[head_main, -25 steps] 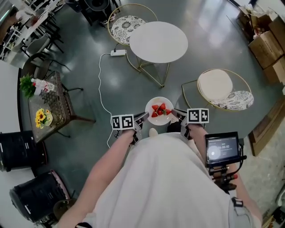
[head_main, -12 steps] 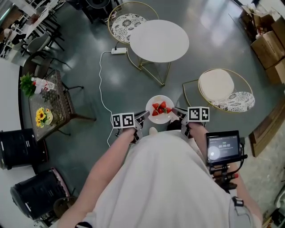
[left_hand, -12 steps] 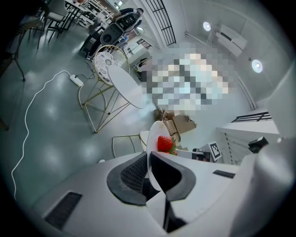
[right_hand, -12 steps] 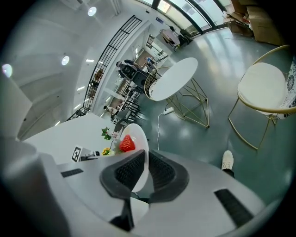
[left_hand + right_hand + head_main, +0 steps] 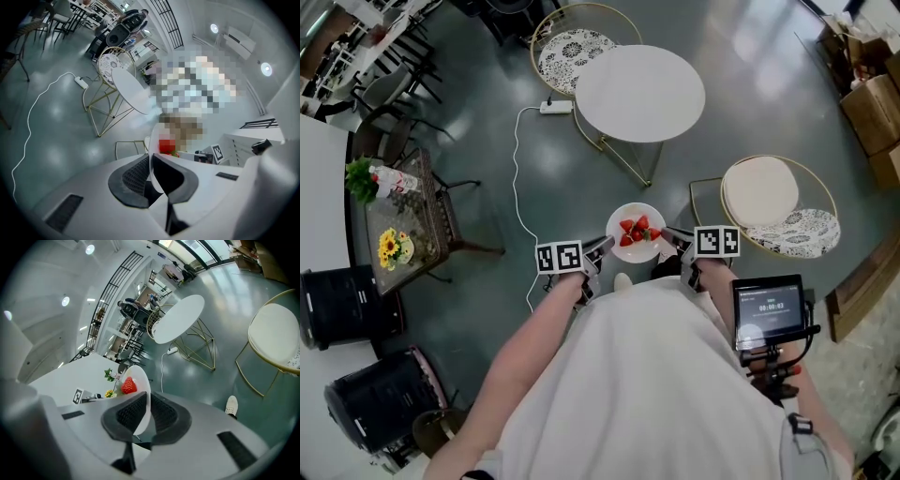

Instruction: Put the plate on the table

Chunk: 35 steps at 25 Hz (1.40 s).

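Observation:
A white plate with several strawberries is held in the air in front of the person's body, over the grey floor. My left gripper is shut on the plate's left rim. My right gripper is shut on its right rim, a strawberry showing beyond the jaws. The round white table stands ahead, its top bare, also seen as the white table in the right gripper view and the table in the left gripper view.
A gold-frame chair with a cream seat stands right of the plate; another chair is behind the table. A white cable and power strip lie on the floor at left. A flower stand sits far left; cardboard boxes far right.
The plate stays gripped on both sides. The view has shifted slightly, so the table and chairs sit a little lower and further right in the head view.

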Each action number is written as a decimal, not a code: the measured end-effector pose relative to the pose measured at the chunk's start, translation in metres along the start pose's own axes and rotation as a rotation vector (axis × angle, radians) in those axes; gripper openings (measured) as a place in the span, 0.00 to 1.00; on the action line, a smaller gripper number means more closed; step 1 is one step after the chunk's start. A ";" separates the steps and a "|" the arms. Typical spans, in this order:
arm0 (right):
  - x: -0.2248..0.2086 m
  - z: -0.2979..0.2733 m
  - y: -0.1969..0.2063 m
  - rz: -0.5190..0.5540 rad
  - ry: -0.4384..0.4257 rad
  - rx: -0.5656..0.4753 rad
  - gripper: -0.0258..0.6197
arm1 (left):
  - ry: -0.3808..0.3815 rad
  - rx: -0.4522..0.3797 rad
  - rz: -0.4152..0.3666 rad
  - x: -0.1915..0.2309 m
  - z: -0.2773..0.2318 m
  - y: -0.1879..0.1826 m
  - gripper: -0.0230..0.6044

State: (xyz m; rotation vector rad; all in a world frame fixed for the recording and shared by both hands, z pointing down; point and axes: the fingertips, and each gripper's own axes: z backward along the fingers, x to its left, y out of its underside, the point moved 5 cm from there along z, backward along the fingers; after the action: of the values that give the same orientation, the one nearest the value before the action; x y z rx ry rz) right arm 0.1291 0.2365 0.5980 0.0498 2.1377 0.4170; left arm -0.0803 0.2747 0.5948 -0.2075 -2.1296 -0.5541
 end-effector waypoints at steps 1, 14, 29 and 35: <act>-0.001 -0.001 -0.005 0.000 -0.008 0.004 0.08 | -0.002 -0.005 0.004 -0.001 -0.002 -0.004 0.06; -0.037 -0.023 -0.121 0.026 -0.072 0.105 0.08 | -0.079 -0.048 0.054 -0.015 -0.060 -0.088 0.06; -0.043 -0.038 -0.126 0.102 -0.101 0.139 0.08 | -0.081 -0.117 0.048 -0.002 -0.063 -0.084 0.06; -0.060 -0.011 -0.169 0.091 -0.107 0.148 0.08 | -0.090 -0.123 0.070 -0.036 -0.099 -0.107 0.06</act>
State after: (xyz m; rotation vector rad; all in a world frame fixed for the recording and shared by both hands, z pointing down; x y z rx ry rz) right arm 0.1750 0.0626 0.5989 0.2488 2.0626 0.3012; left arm -0.0237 0.1369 0.5816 -0.3809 -2.1678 -0.6458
